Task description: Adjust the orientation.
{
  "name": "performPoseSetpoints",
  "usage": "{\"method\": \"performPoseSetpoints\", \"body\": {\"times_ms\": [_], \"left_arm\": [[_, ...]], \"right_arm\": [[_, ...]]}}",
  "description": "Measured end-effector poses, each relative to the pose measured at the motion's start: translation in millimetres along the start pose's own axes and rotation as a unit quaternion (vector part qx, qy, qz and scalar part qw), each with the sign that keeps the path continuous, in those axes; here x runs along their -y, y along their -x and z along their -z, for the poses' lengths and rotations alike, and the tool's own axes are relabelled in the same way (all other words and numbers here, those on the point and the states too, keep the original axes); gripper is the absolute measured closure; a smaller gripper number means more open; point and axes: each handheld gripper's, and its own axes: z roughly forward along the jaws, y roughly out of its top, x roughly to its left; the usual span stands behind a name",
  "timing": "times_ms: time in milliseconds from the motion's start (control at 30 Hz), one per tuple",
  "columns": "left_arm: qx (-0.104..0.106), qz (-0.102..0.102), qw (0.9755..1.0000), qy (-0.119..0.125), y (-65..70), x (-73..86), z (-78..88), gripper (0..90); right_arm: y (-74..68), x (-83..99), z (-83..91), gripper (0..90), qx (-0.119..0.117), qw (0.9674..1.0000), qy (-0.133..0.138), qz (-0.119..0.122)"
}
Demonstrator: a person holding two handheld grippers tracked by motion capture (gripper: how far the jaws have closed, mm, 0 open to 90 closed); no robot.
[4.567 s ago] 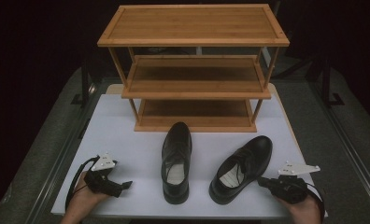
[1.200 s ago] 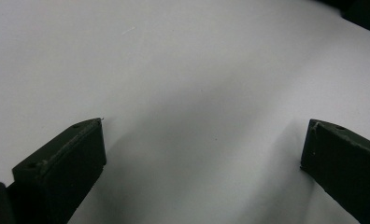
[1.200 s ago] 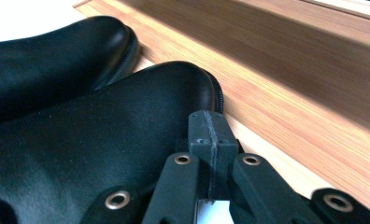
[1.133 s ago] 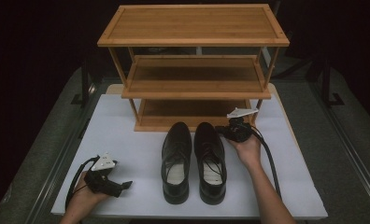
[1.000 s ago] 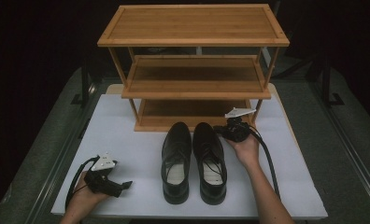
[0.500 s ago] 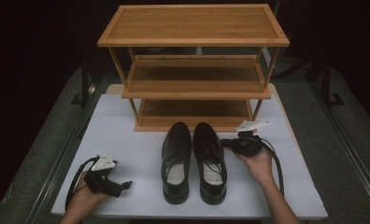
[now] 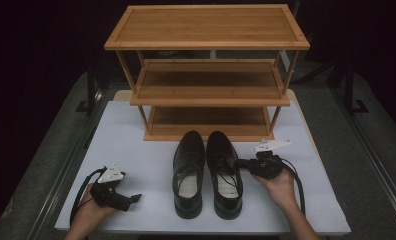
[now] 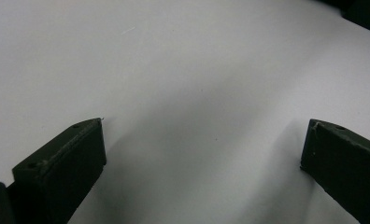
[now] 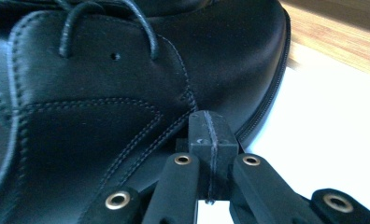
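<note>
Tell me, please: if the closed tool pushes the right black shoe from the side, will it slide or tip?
Probably the right shoe will slide: its flat sole lies fully on the smooth white table. Tipping seems unlikely, since it is low and long. The leather upper may dent a little under the shut right tool.

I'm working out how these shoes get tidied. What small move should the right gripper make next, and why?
Probably a short push further toward the left black leather shoe. The right gripper is shut, its tip against the outer side of the right black leather shoe, which stands beside its mate with a narrow gap between them. That would close the pair before lifting it to the wooden shoe rack.
</note>
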Motion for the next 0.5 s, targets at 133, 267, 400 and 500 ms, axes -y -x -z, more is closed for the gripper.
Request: {"method": "performPoseSetpoints", "body": {"times_ms": [133, 267, 400, 500], "left_arm": [[0.000, 0.000, 1.0000, 0.000, 0.0, 0.0, 0.0, 0.0], [0.000, 0.000, 1.0000, 0.000, 0.1, 0.0, 0.0, 0.0], [0.000, -0.001, 1.0000, 0.000, 0.1, 0.0, -0.1, 0.0], [-0.001, -0.001, 1.0000, 0.000, 0.1, 0.0, -0.1, 0.0]], "right_arm": [[-3.7, 0.5, 1.7, 89.8, -0.002, 1.0000, 0.004, 0.003], [-9.0, 1.9, 4.7, 89.8, -0.007, 1.0000, 0.005, 0.003], [-15.5, 3.9, 5.0, 89.8, -0.016, 0.9998, 0.004, 0.008], [-18.6, 3.6, 5.1, 89.8, -0.020, 0.9997, 0.001, 0.014]]}}
